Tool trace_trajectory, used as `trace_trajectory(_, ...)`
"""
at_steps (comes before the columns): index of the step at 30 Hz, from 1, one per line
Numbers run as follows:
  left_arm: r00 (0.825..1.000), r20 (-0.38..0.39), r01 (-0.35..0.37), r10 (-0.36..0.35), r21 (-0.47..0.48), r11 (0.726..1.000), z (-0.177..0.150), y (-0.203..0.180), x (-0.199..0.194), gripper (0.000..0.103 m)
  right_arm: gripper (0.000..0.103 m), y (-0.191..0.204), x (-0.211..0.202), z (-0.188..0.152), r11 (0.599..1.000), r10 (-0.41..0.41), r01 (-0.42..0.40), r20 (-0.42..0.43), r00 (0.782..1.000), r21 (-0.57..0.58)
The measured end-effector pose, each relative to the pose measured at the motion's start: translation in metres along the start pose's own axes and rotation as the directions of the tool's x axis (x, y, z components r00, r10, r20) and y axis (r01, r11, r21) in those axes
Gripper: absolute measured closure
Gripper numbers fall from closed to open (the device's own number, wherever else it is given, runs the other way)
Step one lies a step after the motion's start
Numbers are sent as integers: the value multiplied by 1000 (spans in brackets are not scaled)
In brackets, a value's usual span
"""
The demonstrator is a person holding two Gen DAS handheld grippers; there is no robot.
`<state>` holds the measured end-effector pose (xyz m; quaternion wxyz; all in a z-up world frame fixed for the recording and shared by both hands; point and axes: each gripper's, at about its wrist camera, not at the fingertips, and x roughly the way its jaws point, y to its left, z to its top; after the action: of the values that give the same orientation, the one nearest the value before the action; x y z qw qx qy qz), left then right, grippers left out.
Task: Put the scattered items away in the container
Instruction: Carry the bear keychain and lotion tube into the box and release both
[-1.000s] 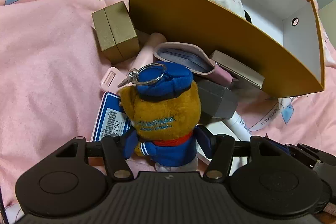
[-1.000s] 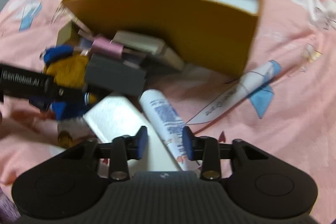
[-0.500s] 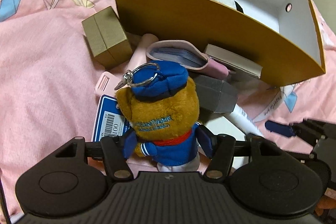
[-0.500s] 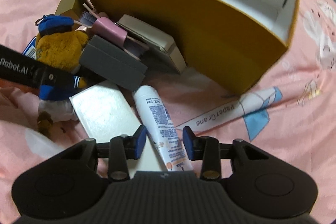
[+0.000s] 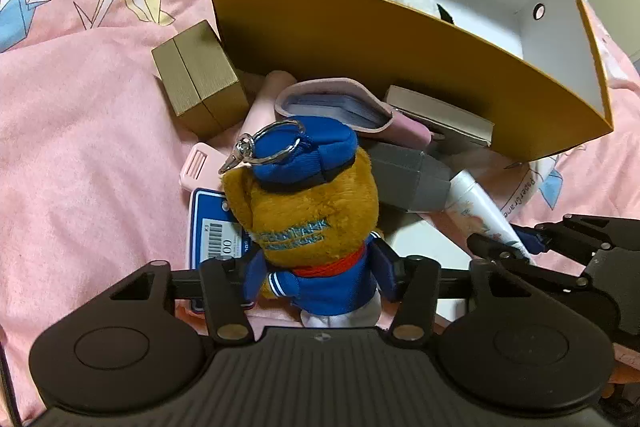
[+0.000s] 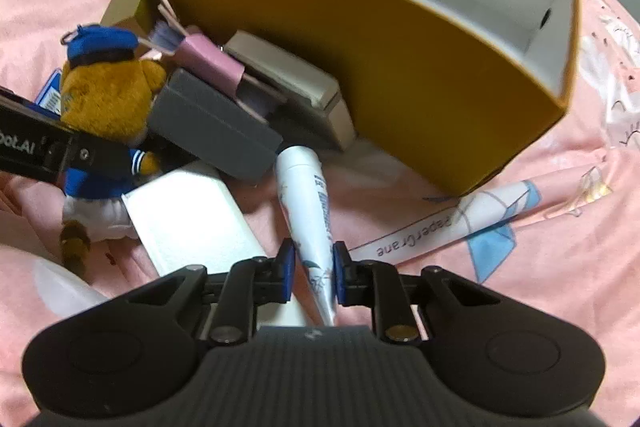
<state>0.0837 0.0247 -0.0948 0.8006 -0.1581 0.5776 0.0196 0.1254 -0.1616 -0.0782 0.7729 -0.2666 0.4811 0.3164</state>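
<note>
Closing left claw [image 5: 316, 277] around bear keychain plush [image 5: 308, 223], pads at its blue jacket | right claw [image 6: 311, 273] closing, pinching white tube [image 6: 310, 223] | both items lie on pink bedspread [image 5: 72, 147] beside orange box [image 5: 400, 67]

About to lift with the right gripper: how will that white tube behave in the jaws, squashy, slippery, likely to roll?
The white tube looks like soft plastic, so it may dent as the right gripper, jaws closing around its tail, squeezes. Its glossy skin could slip. Gripped near one end, the cap end will probably droop.
</note>
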Motion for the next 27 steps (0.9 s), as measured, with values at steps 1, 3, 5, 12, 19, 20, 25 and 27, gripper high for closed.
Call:
trace_trajectory(1,1000,7,7,-7,1,1000,-1,1,-1,44,84,-1,-3,0,1000,9,-9,9,1000,9)
trace_trajectory(3,1000,18,12,-13,10,1000,-1,3,-4,48,85,-5,-10,2,999,39,-40,28,999,37)
trace_trajectory(5,999,29,14,-15,20,1000,-2,3,-9,50,86,-7,-18,2,997,59,-62,48,997,55)
trace_trajectory(12,998,61,11,-15,66,998,-3,-2,-22,54,87,-4,-44,-4,997,55,-62,118,992,51)
trace_trajectory(19,992,124,5,-21,122,993,-2,-7,-44,55,87,-14,-72,1,987,96,-117,182,979,110)
trace_trajectory(20,991,135,7,-25,132,991,-1,-7,-48,55,87,-16,-76,2,985,104,-128,193,976,119)
trace_trajectory(25,983,173,30,-59,168,985,8,-10,-66,55,87,-21,-100,8,979,115,-154,257,959,136)
trace_trajectory(27,979,192,37,-74,189,981,14,-11,-76,55,87,-24,-110,11,976,119,-165,286,951,140)
